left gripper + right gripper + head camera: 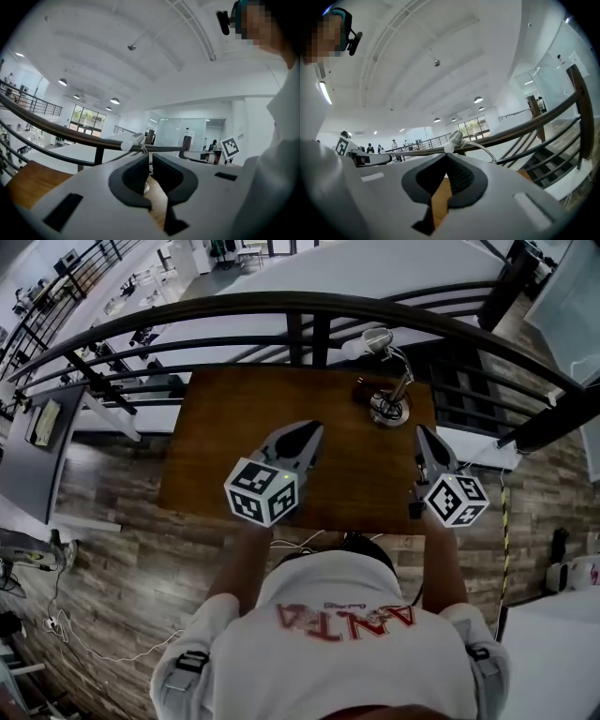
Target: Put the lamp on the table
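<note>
A silver gooseneck lamp (387, 410) stands upright on the back right part of the brown wooden table (234, 418), its head (367, 343) leaning left over the far edge. My left gripper (311, 430) hovers over the table's middle, left of the lamp and apart from it, jaws shut on nothing. My right gripper (422, 434) hangs just in front of the lamp's base, also shut and empty. Beyond the closed jaws of the left gripper (150, 161) the lamp (131, 142) shows. Past the tips of the right gripper (446, 159) the lamp head (455, 138) rises.
A dark curved railing (300, 307) runs right behind the table's far edge, with a drop to a lower floor beyond. Stairs (469, 371) descend at the right. Wood-look flooring surrounds the table, with cables (291, 542) near my feet.
</note>
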### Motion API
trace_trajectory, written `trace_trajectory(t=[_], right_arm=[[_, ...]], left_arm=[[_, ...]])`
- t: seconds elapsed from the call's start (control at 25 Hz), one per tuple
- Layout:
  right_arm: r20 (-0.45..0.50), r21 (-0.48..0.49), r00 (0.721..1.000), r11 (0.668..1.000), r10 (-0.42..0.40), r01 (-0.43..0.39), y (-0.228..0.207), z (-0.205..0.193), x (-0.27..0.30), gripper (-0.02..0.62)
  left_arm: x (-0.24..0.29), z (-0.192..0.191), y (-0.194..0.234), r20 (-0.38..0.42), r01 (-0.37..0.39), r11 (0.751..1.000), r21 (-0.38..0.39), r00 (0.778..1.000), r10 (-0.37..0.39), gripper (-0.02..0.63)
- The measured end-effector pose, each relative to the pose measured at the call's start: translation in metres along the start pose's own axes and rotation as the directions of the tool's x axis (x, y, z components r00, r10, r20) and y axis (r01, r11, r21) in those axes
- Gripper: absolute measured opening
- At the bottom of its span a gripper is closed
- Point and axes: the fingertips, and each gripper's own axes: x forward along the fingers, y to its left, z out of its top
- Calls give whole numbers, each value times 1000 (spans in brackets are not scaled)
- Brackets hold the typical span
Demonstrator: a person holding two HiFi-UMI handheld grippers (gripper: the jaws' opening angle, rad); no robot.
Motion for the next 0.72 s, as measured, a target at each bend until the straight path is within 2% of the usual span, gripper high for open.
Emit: trace_trajectory(t=[0.24,0.72], right_arm=[[21,-101,1000,995,14,-12,21,21,-8,2],[-27,-84,1000,996,11,-13,22,-1,-2,2]], left_arm=[[0,6,2,5,-9,1000,9,1000,9,29],[7,-10,-5,-42,28,1000,-5,999,-28,29]])
